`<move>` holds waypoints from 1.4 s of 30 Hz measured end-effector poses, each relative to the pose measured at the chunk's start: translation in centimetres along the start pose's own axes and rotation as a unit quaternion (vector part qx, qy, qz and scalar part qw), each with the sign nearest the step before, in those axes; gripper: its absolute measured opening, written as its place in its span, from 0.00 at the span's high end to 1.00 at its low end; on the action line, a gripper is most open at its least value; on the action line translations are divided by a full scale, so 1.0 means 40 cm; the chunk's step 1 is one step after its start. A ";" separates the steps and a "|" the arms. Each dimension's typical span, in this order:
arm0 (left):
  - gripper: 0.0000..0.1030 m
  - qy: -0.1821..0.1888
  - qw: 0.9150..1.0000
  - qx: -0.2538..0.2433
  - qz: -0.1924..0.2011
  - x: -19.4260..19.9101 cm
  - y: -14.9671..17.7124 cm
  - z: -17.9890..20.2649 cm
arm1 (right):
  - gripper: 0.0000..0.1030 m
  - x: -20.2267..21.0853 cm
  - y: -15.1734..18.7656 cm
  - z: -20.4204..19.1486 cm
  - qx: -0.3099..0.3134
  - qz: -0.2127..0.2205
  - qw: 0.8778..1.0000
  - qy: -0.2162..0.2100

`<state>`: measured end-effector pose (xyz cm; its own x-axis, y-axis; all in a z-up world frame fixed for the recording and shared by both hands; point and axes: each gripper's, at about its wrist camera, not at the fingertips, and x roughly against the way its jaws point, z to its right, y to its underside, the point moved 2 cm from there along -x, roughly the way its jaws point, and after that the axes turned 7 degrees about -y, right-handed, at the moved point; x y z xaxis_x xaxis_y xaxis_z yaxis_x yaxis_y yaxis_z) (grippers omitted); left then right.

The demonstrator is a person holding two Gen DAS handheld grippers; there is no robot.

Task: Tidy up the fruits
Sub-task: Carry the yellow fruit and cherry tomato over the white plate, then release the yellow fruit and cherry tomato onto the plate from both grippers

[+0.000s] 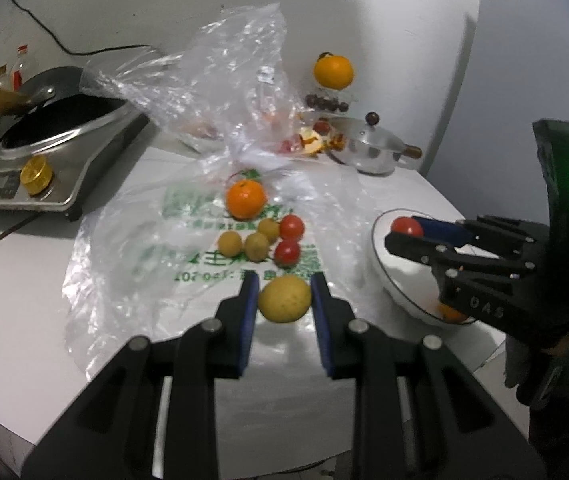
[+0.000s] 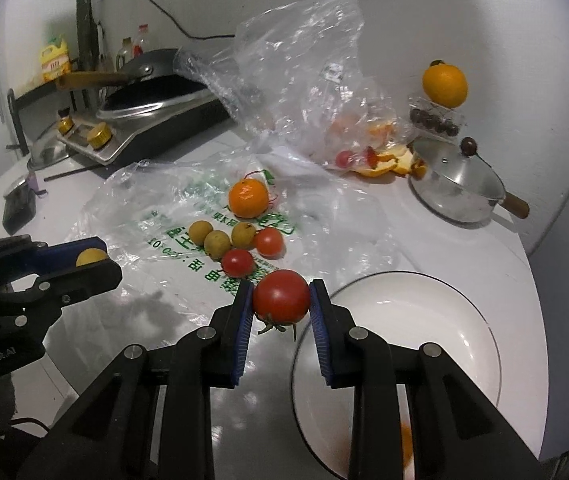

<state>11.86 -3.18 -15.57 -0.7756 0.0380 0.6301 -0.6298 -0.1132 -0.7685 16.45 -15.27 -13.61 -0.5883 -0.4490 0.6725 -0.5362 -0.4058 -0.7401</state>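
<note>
Already both tongs are loaded: the left tongs (image 1: 284, 300) are clamped on a yellow fruit (image 1: 284, 298), the right tongs (image 2: 281, 300) on a red tomato (image 2: 281, 297) just beside the white bowl (image 2: 480, 320), where something orange lies. Beyond them wait an orange (image 2: 249, 199), three small brownish-yellow fruits (image 2: 216, 244) and two tomatoes (image 2: 269, 242) on a plastic bag (image 2: 156, 216) with unreadable green print.

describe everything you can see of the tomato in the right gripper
The tomato is round, glossy and red, with its green calyx pointing down. It looks whole and firm. The right gripper is shut on it, one blue ribbed pad pressing each side, so it hangs clear of the table, beside the rim of the white plate. The left wrist view shows it over that plate.
</note>
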 end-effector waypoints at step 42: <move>0.74 0.025 0.994 -0.096 -0.054 -0.139 -0.013 0.366 | 0.71 0.094 0.177 0.358 -0.098 0.025 0.995 0.012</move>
<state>17.10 -17.86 -17.03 -0.7011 0.0904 0.7073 -0.7022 0.0847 -0.7069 19.12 -31.24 -16.34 -0.6308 -0.4449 0.6357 -0.6115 -0.2192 -0.7603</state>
